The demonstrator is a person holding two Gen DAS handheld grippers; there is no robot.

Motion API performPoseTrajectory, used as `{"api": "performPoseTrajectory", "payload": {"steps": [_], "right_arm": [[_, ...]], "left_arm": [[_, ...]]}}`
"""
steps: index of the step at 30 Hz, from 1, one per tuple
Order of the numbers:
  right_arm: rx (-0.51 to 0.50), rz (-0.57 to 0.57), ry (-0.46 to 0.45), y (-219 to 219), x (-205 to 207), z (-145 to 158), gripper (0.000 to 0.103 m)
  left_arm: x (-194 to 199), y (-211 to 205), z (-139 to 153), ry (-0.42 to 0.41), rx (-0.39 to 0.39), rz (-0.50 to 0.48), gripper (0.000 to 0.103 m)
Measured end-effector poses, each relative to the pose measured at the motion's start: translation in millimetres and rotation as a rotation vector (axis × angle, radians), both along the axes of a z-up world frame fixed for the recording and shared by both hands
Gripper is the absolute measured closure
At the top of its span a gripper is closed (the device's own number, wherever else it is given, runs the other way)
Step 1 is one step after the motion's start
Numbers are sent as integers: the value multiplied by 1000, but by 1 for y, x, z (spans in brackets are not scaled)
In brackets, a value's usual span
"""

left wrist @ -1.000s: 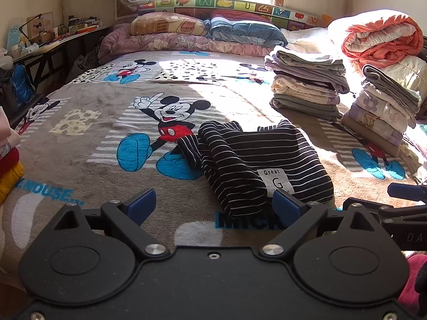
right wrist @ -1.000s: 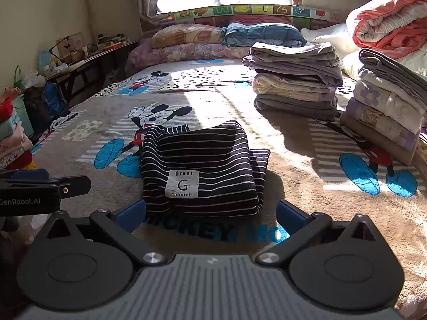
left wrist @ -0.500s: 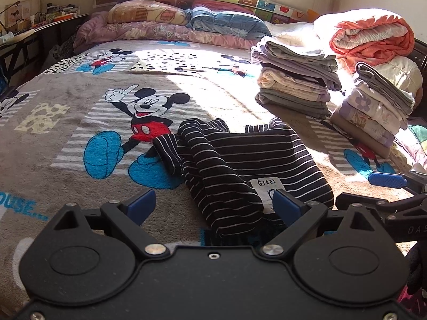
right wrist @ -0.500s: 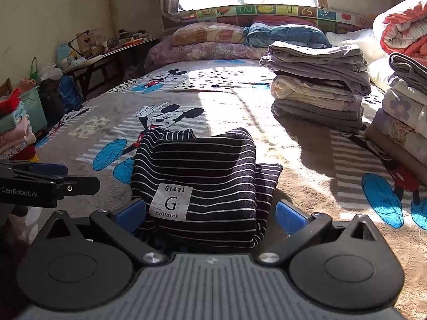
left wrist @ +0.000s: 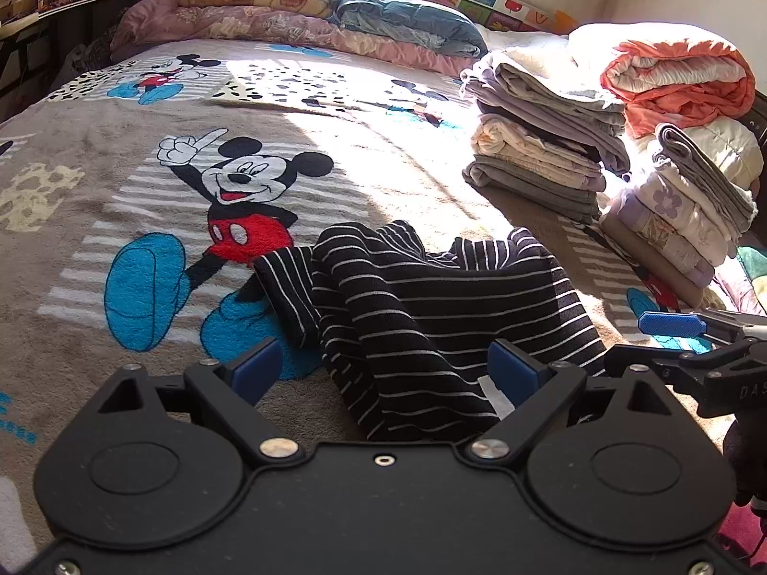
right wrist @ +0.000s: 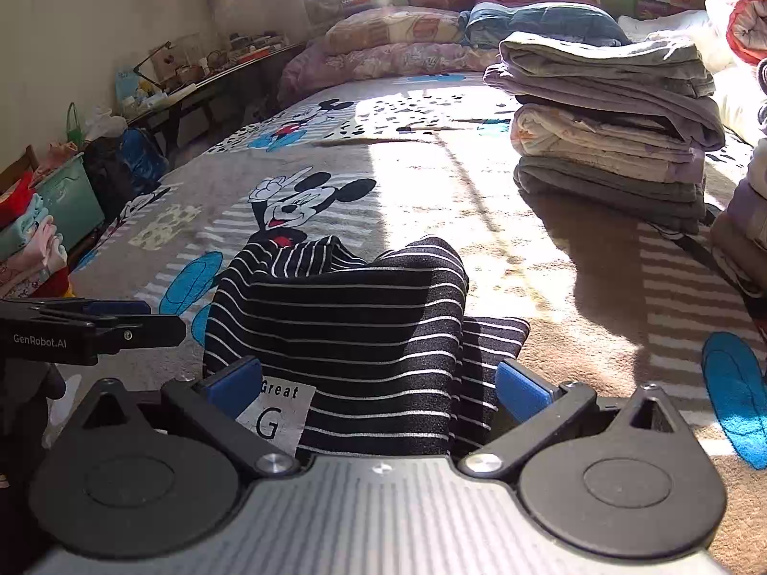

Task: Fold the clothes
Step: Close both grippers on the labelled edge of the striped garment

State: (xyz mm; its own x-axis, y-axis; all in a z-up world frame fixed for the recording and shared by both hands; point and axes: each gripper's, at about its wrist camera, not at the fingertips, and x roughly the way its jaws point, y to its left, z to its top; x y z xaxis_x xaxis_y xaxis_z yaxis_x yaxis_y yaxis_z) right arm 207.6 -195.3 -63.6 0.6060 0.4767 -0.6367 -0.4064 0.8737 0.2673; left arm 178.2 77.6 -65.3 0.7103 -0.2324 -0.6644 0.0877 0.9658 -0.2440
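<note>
A black garment with thin white stripes lies folded on the Mickey Mouse bedspread, a white label on its near edge. My left gripper is open, its blue pads straddling the garment's near left corner. The right gripper shows at the right edge of the left wrist view. In the right wrist view the same garment fills the space between the open right gripper, whose left pad sits by the "Great G" label. The left gripper reaches in from the left.
Two stacks of folded bedding and an orange quilt stand on the right of the bed. Pillows line the headboard. A table, a green bin and folded clothes sit left of the bed.
Both grippers have moved forward and down to the near edge of the striped garment, which now lies between the fingers of each. Both stay open.
</note>
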Motion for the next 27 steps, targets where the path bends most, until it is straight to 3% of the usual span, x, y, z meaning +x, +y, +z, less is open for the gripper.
{"api": "performPoseTrajectory", "payload": {"steps": [3, 7, 9, 16, 21, 24, 26, 27], "right_arm": [[18, 7, 7, -3, 19, -1, 1], [54, 21, 36, -5, 48, -6, 13], [61, 27, 42, -5, 60, -8, 14], [104, 66, 87, -2, 97, -19, 18], [157, 86, 155, 0, 117, -33, 36], [172, 93, 183, 1, 121, -40, 65], [182, 99, 180, 0, 118, -39, 76], [185, 98, 173, -2, 115, -37, 81]], "left_arm": [[15, 9, -1, 4, -50, -2, 15], [37, 20, -6, 22, -106, 0, 27], [49, 26, -9, 36, -137, -3, 33], [77, 35, -21, 86, -213, -25, 40], [95, 39, -28, 118, -258, -49, 52], [98, 34, -29, 127, -256, -73, 68], [99, 31, -29, 128, -245, -89, 71], [98, 30, -29, 125, -237, -98, 79]]}}
